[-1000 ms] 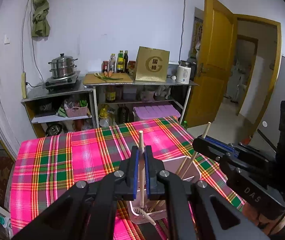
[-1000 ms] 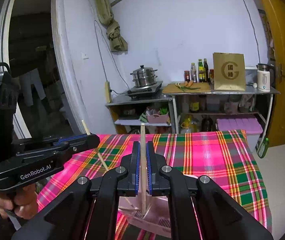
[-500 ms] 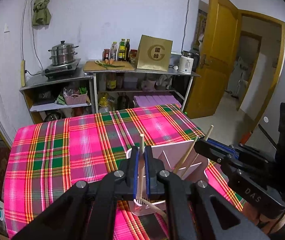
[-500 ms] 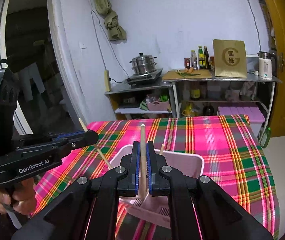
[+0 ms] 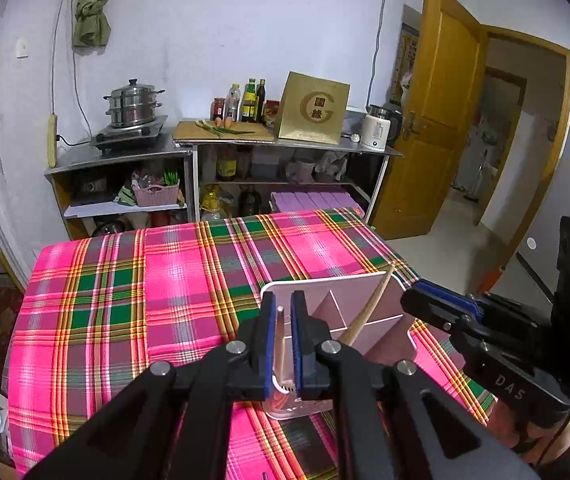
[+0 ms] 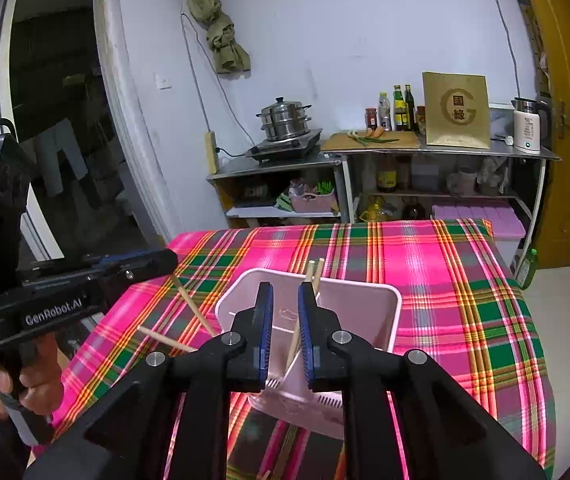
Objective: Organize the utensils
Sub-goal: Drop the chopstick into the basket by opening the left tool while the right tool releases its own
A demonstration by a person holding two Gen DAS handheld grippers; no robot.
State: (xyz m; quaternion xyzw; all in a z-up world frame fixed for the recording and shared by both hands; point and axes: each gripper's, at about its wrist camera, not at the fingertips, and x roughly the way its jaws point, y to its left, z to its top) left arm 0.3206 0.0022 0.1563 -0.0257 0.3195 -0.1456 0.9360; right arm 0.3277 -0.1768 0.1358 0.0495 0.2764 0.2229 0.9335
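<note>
A pink divided utensil holder [image 5: 369,326] [image 6: 369,300] stands on the plaid tablecloth. My left gripper [image 5: 283,308] hovers over its near left compartment, jaws slightly parted, with a wooden chopstick [image 5: 280,344] standing loose between them in the holder. My right gripper [image 6: 285,300] is open above the holder; a chopstick [image 6: 313,280] leans in the compartment beyond its right finger. Another chopstick [image 5: 369,306] leans in a middle compartment. In the right wrist view the left gripper's body [image 6: 65,296] sits at left, with chopsticks [image 6: 193,308] beside the holder's left wall.
The table with pink and green plaid cloth [image 5: 165,280] fills the foreground. Behind it stand metal shelves with a steamer pot [image 5: 133,102], bottles [image 5: 249,100], a gold box [image 5: 313,106] and a kettle [image 5: 377,132]. A wooden door [image 5: 437,112] is open at right.
Both grippers lowered toward the holder and opened, letting go of their chopsticks, which now stand in the holder's compartments.
</note>
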